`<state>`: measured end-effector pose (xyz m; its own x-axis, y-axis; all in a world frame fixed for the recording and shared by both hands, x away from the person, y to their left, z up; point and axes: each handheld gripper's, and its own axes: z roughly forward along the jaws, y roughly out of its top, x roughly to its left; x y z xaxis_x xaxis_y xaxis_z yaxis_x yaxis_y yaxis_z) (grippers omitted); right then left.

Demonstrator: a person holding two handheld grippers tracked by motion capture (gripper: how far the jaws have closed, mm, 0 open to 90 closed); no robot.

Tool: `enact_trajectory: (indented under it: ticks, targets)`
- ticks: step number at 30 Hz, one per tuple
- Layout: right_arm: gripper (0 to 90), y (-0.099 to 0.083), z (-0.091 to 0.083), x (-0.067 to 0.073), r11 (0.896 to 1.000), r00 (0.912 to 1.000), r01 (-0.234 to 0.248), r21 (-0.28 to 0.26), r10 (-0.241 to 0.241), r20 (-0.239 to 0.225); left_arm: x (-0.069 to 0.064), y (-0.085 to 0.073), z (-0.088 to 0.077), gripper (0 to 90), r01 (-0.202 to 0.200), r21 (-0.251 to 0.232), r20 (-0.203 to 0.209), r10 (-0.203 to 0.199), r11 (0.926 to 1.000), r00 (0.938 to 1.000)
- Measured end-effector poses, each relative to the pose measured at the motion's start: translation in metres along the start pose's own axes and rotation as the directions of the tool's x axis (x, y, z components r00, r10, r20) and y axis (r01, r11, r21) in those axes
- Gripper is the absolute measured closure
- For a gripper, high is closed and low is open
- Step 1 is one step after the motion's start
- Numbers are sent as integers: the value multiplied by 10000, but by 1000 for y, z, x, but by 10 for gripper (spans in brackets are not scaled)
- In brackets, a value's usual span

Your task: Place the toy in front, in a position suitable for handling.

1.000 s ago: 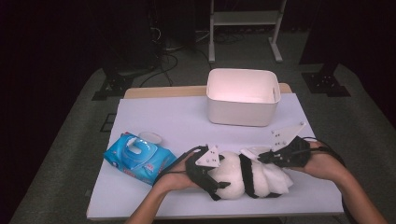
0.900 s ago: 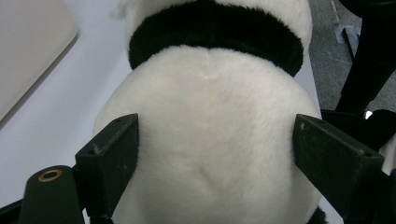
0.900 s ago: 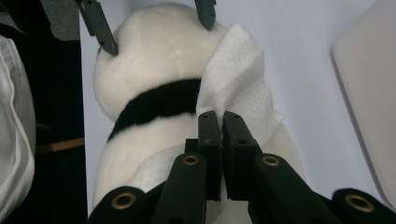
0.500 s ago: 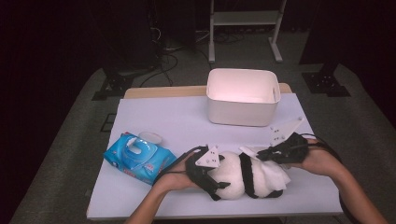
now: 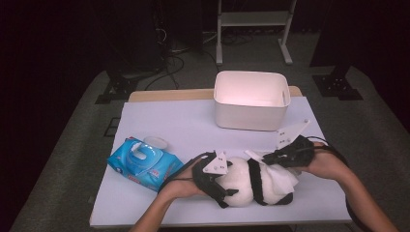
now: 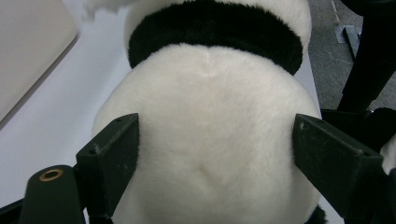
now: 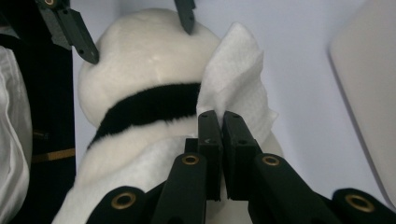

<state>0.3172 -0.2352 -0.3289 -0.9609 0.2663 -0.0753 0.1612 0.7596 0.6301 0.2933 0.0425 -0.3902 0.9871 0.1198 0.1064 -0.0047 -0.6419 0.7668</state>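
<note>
Evidently soft and light, the black-and-white plush panda toy (image 5: 251, 186) lies low centre on the white bench (image 5: 183, 125), squeezed by the left hand-held gripper (image 5: 220, 181) while the right hand-held gripper (image 7: 218, 122) pinches a flimsy white wipe (image 7: 236, 79) against it.

The plush panda (image 5: 251, 186) lies at the table's (image 5: 183, 121) near edge — wipes pack (image 5: 142, 163) left, bin (image 5: 251, 99) behind.

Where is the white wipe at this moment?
The white wipe is pinched in the right gripper and lies on the plush panda, near the front edge of the table, right of the blue wipes pack.
</note>
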Motion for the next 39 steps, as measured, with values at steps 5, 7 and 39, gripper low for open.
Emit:
enact_trajectory:
  ticks: [5, 7, 39]
  targets:
    - [862, -9, -6, -5, 9993, 9995, -322, -188, 322, -37, -1, 0, 0, 160, -5, 84, -55, 6, 10000, 10000]
    - [863, -4, 0, -6, 9992, 9996, -262, -316, 259, -113, -2, 0, 1, 161, -46, 83, -49, 47, 10000, 10000]
    - [864, -13, -7, 6, 9976, 9991, -259, -649, 236, -351, -6, 1, 0, 208, -447, 232, -221, 452, 9987, 9987]
